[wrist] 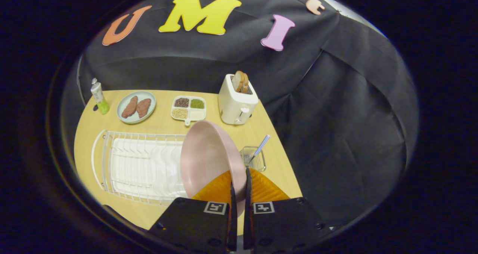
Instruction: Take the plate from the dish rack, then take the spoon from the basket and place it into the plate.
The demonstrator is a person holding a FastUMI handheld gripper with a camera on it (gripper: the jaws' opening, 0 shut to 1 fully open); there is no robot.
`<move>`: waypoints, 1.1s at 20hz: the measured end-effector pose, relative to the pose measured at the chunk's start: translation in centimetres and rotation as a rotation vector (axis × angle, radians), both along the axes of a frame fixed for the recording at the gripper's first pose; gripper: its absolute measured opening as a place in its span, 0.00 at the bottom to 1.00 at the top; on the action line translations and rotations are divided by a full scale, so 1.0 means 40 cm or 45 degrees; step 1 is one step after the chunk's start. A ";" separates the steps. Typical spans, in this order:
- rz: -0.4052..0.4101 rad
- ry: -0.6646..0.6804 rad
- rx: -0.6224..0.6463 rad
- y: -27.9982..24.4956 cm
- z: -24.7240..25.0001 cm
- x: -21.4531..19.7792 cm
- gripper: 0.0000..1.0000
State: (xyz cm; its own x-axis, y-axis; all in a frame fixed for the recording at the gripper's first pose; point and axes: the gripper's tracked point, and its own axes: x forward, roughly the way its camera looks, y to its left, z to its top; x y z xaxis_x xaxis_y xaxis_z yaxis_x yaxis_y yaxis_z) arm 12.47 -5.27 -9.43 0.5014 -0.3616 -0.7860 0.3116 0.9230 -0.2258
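A pink plate (209, 157) stands on edge between my two orange fingers (218, 188), lifted above the table beside the white wire dish rack (140, 166). My gripper (239, 185) is shut on the plate's near rim. Just beyond the right finger stands a small clear basket (255, 160) with a spoon (260, 148) leaning in it, its blue checked handle pointing up and away. The rack holds no other dishes that I can see.
The wooden table (164, 125) carries a white toaster (236, 101) with bread, a divided dish of grains (188, 108), a pale green plate with two brown patties (136, 107) and a small bottle (99, 97) at the far side. The table's right edge runs just past the basket.
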 end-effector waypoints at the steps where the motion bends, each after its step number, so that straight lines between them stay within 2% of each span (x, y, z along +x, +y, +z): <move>1: -0.007 0.009 0.088 -0.008 -0.015 -0.041 0.12; 6: -0.010 0.088 0.506 -0.007 -0.142 -0.226 0.12; 11: 0.011 0.147 0.700 0.023 -0.330 -0.325 0.12; 13: -0.008 0.178 0.753 0.034 -0.392 -0.343 0.12; 17: 0.069 0.181 0.712 0.035 -0.499 -0.330 0.12; 19: 0.086 0.186 0.782 0.054 -0.519 -0.334 0.13; 22: 0.089 0.180 0.781 0.044 -0.535 -0.328 0.16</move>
